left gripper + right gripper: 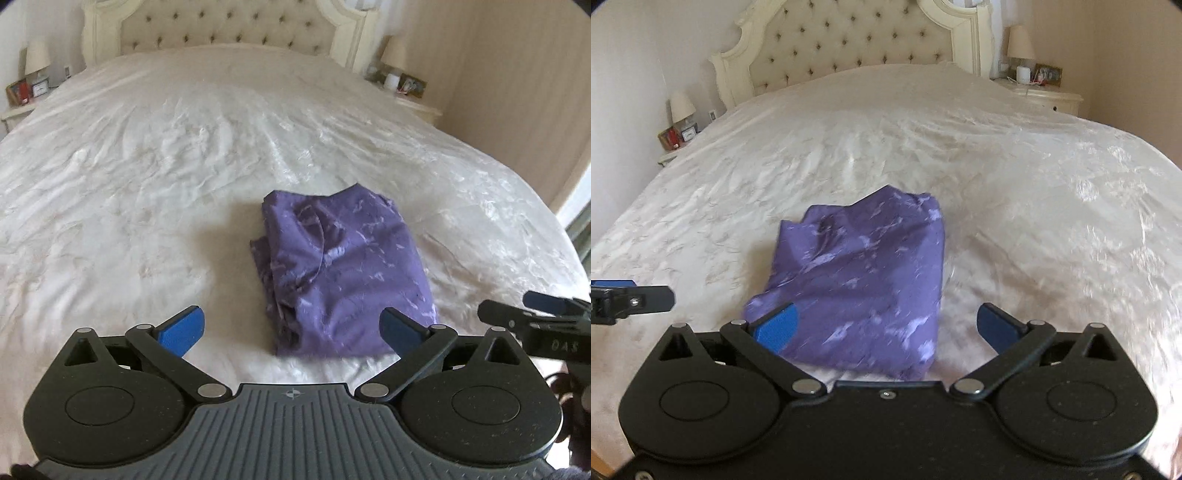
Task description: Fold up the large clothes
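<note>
A purple garment (343,273) lies folded into a compact bundle on the white bed (147,177); it also shows in the right wrist view (860,280). My left gripper (293,330) is open and empty, held just short of the bundle's near edge. My right gripper (886,328) is open and empty, above the bundle's near edge, its left blue pad (777,328) over the cloth. The right gripper's tip shows at the right edge of the left wrist view (532,317), and the left gripper's tip at the left edge of the right wrist view (628,299).
A tufted cream headboard (225,29) stands at the far end. Nightstands with lamps flank the bed, left (33,74) and right (402,74). A beige wall (517,92) runs along the right side. The wrinkled bedcover spreads all around the bundle.
</note>
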Demonstrator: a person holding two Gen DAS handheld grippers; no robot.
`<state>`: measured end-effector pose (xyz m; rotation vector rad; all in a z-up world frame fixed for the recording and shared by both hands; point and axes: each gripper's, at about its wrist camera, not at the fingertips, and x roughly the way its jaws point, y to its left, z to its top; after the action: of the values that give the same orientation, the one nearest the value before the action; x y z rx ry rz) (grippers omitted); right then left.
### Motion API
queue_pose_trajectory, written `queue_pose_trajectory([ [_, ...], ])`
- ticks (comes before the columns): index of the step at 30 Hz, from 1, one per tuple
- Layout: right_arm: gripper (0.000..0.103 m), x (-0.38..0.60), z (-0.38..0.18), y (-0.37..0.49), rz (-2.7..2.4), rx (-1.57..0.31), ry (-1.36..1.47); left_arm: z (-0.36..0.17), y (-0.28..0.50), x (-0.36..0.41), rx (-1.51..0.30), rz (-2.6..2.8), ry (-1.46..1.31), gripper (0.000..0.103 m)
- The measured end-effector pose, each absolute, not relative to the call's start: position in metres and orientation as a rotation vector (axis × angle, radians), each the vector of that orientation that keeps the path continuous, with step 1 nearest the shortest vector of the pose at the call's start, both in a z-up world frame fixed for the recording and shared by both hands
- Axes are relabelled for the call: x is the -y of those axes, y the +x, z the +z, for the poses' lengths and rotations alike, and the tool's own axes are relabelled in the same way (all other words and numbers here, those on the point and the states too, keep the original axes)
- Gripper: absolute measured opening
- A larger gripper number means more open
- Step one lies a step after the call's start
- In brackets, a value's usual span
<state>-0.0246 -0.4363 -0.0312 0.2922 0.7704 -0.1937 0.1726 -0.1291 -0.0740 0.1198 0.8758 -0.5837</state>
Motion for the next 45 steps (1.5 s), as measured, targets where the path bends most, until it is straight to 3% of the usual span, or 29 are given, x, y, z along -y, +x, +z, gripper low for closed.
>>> queue_pose_trajectory([
  [10, 0.102, 0.399, 0.011, -0.073, -0.341, -0.66, 0.276, -0.037, 0.129, 0.117, -0.738, -0.414, 0.25, 0.102],
  [20, 0.102, 0.371, 0.013, -0.087, -0.41, -0.781, 0.238, -0.045, 0.112, 0.101, -0.825, -0.43, 0.249, 0.102],
  [45, 0.102, 0.362, 0.011, -0.102, -0.406, -0.804, 0.333, -0.065, 0.102, 0.103, -0.917, -0.474, 0.262, 0.102],
])
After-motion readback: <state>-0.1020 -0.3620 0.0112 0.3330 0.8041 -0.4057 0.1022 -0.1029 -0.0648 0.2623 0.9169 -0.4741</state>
